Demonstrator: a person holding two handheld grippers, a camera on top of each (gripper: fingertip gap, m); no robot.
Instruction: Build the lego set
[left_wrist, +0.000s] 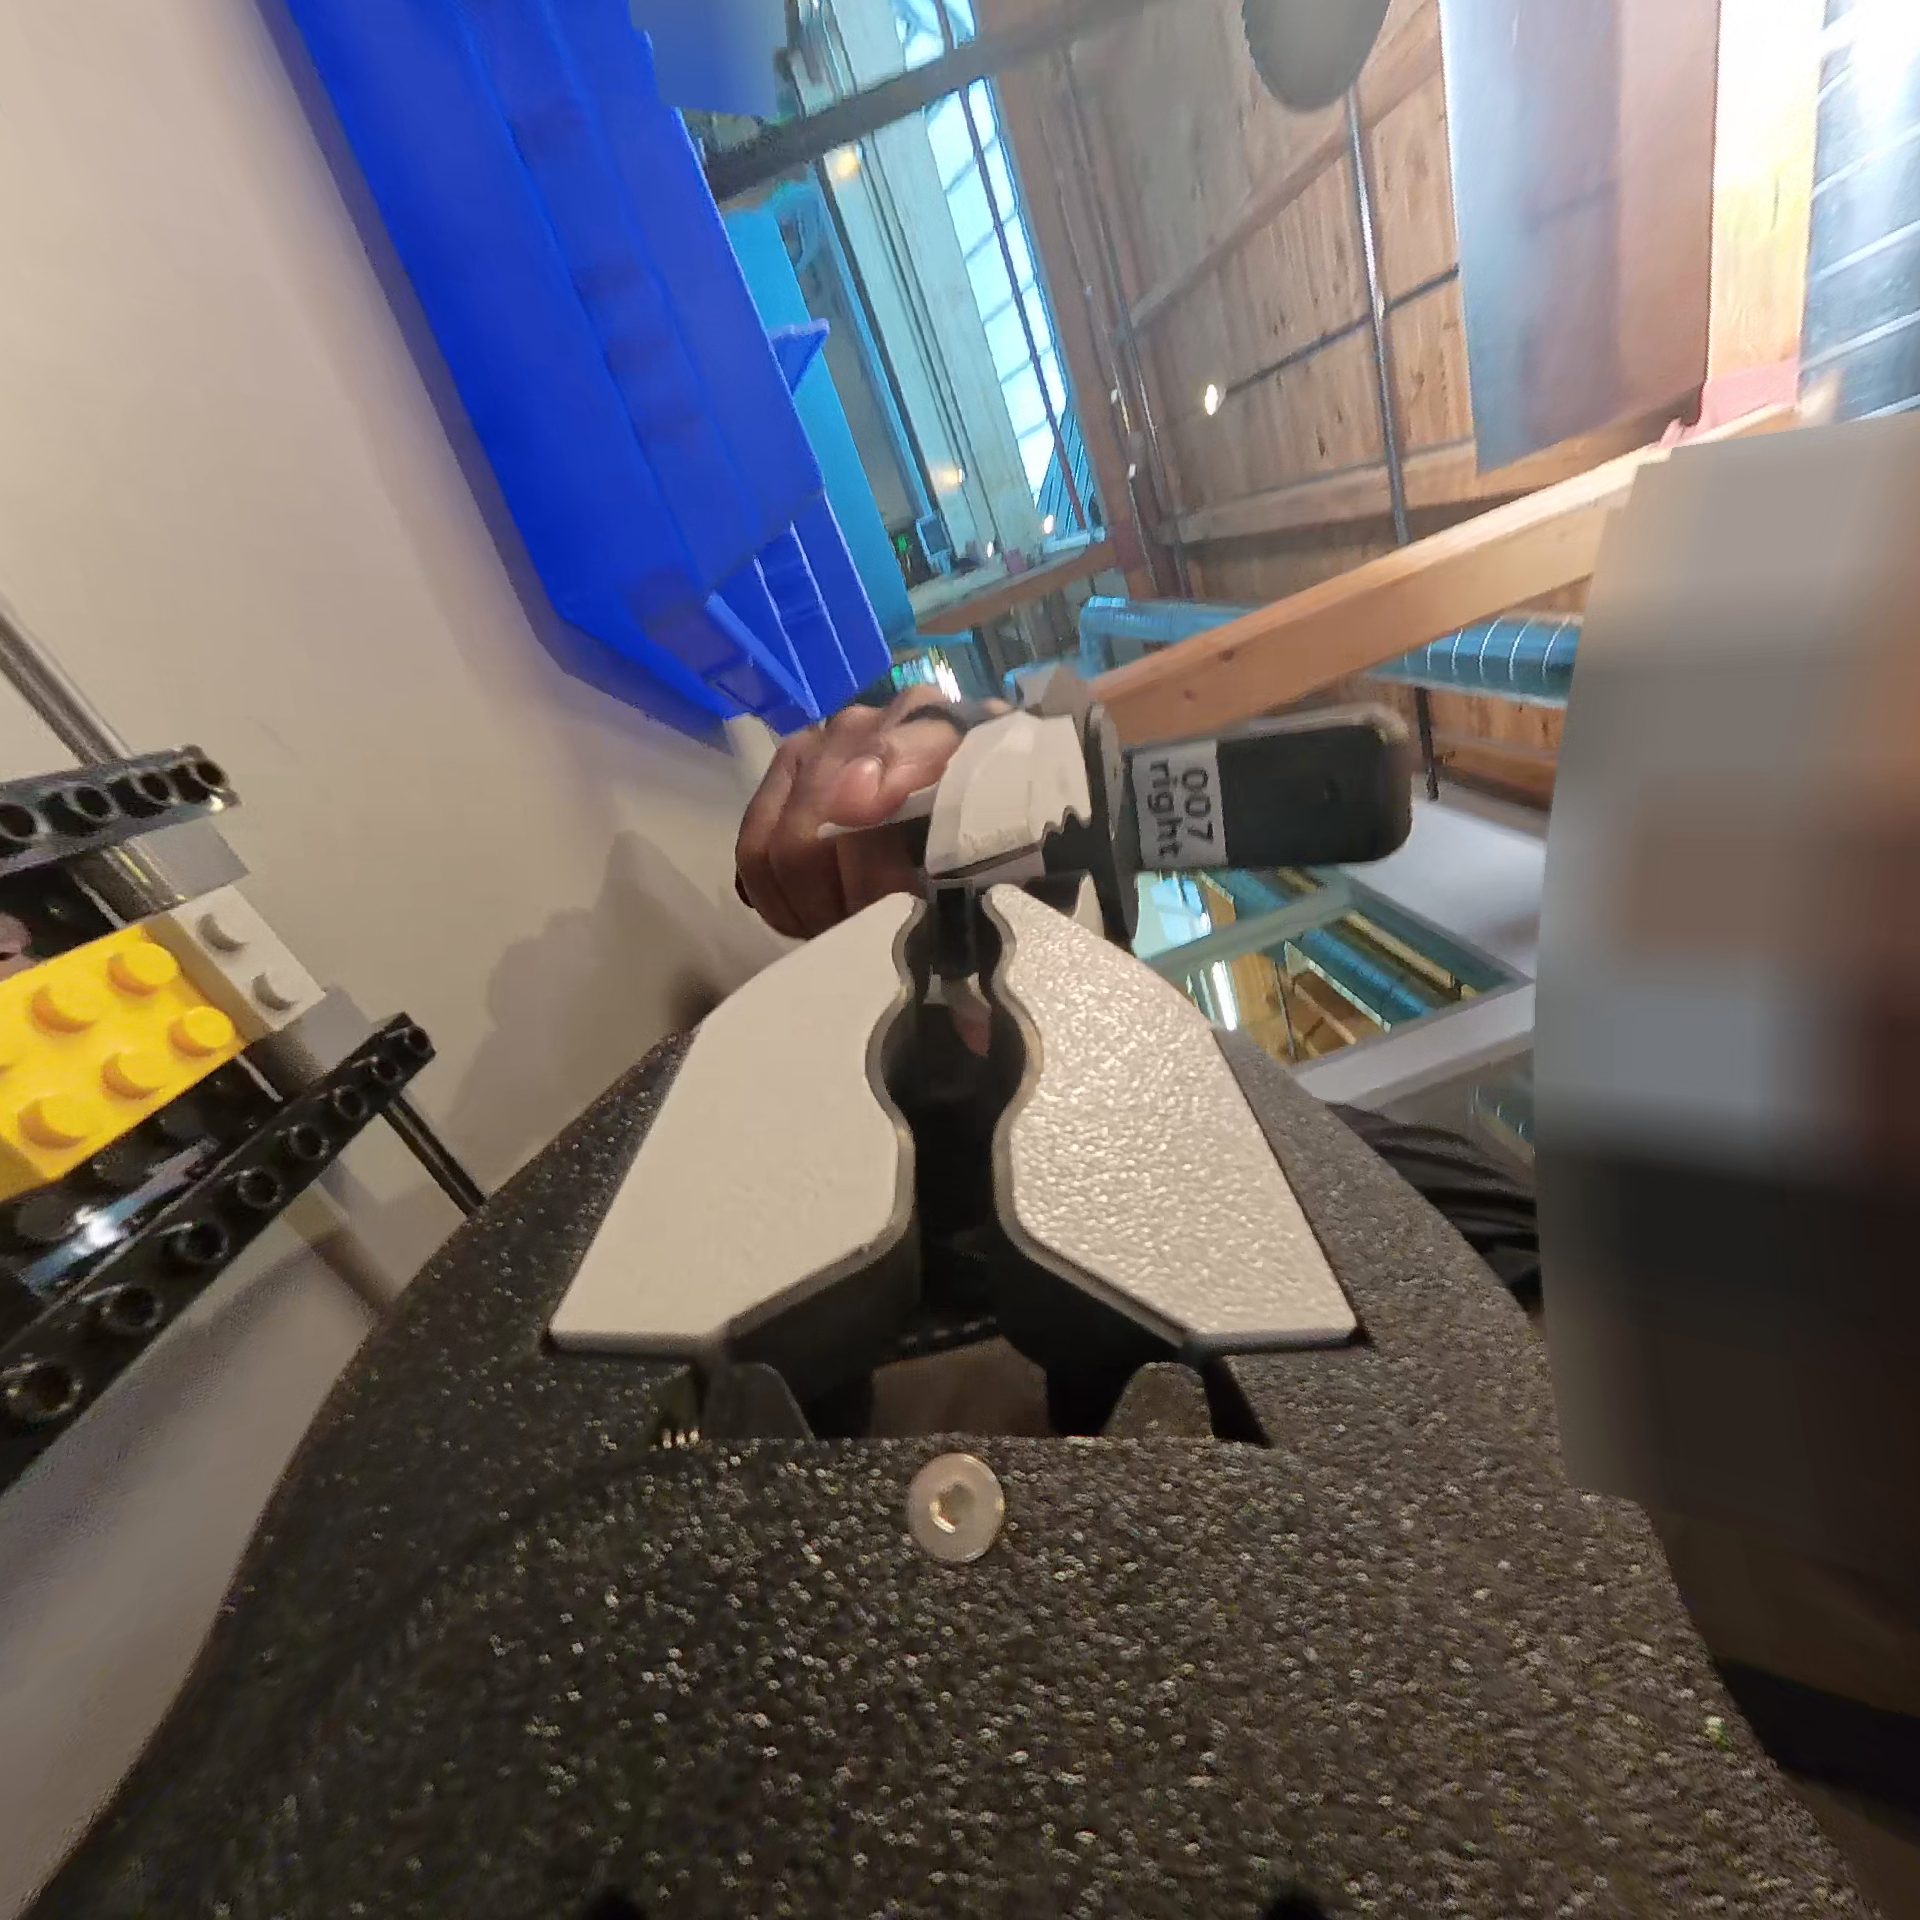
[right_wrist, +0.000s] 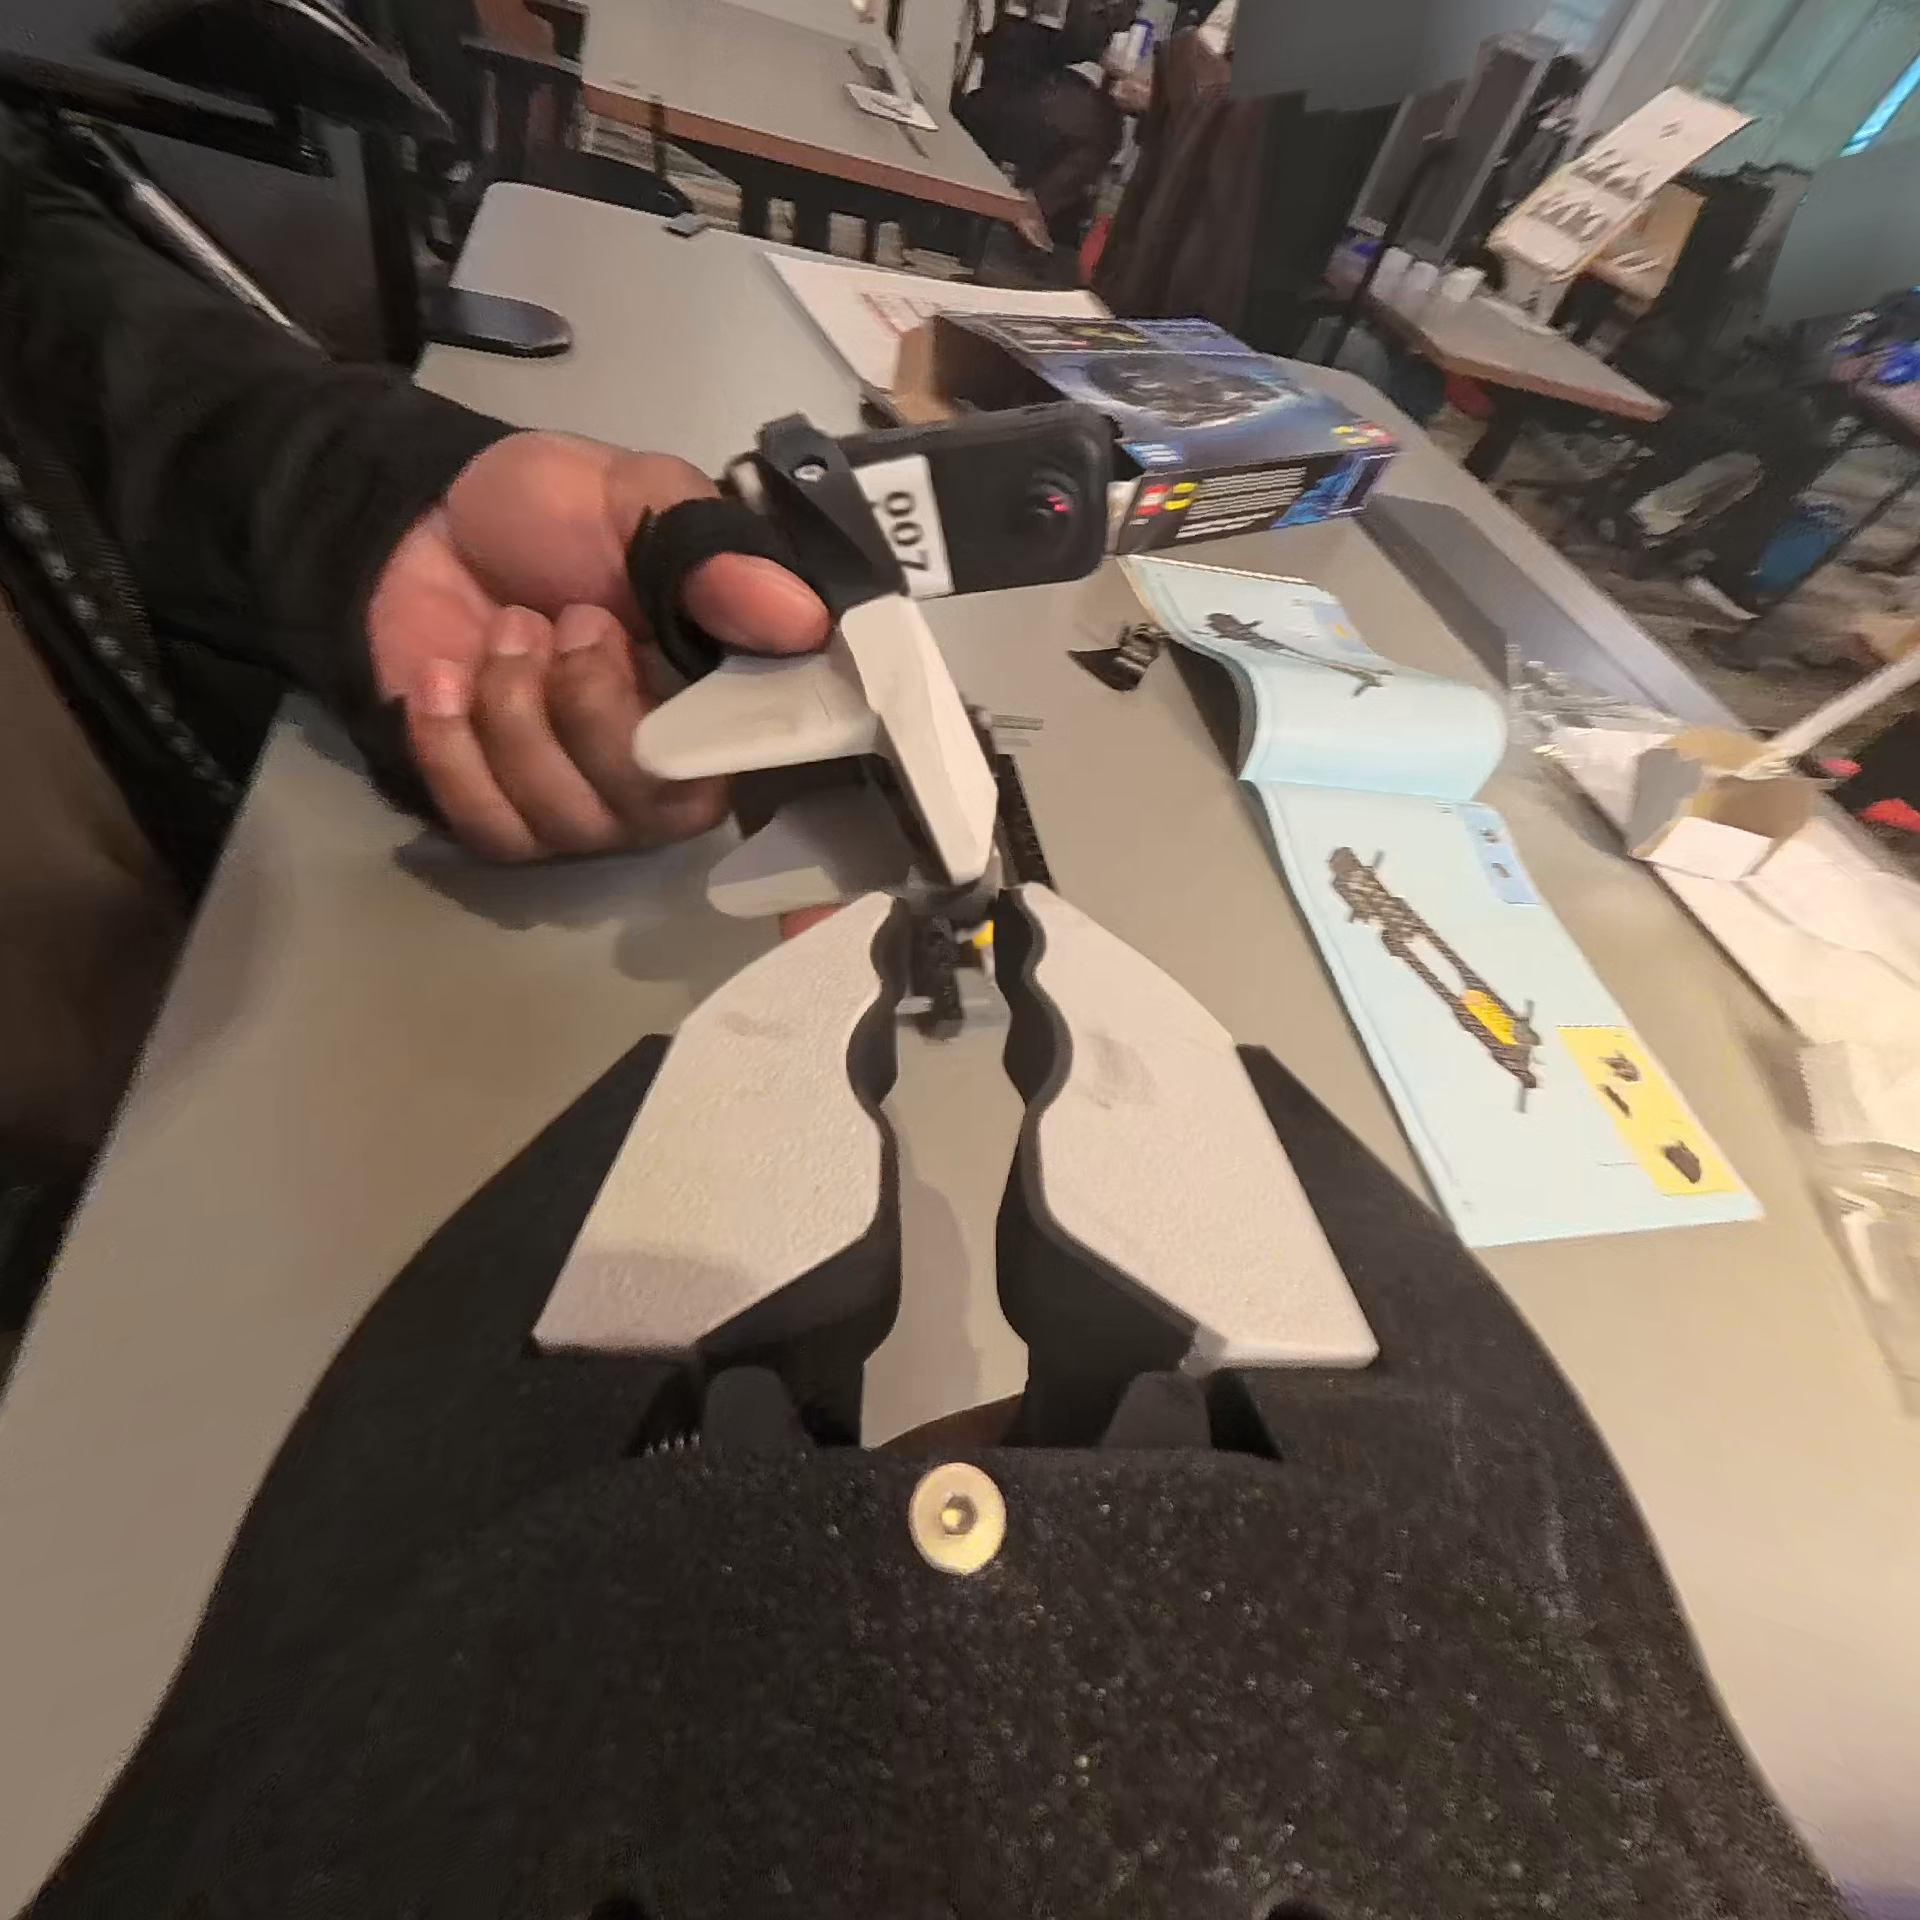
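Observation:
A brick assembly of black holed beams, grey pieces and a yellow brick (left_wrist: 114, 1039) is held above the grey table (right_wrist: 364, 1039) between both grippers. My left gripper (left_wrist: 954, 920) is shut on a narrow black part of it (left_wrist: 951, 940); the rest runs back along the left edge of the left wrist view. In the right wrist view the left gripper (right_wrist: 961, 883) comes down from the upper left, held by a hand (right_wrist: 540, 675). My right gripper (right_wrist: 951, 940) is shut on the assembly's end (right_wrist: 940, 977), with both fingers against its sides. The right gripper also shows in the left wrist view (left_wrist: 971, 868), just beyond my left fingertips.
An open instruction booklet (right_wrist: 1455, 935) lies to the right on the table. A dark product box (right_wrist: 1195, 416) lies behind it, a small black piece (right_wrist: 1127, 655) near the booklet, and an open white carton (right_wrist: 1714, 821) with clear bags at far right. A blue bin (left_wrist: 582, 312) stands beyond.

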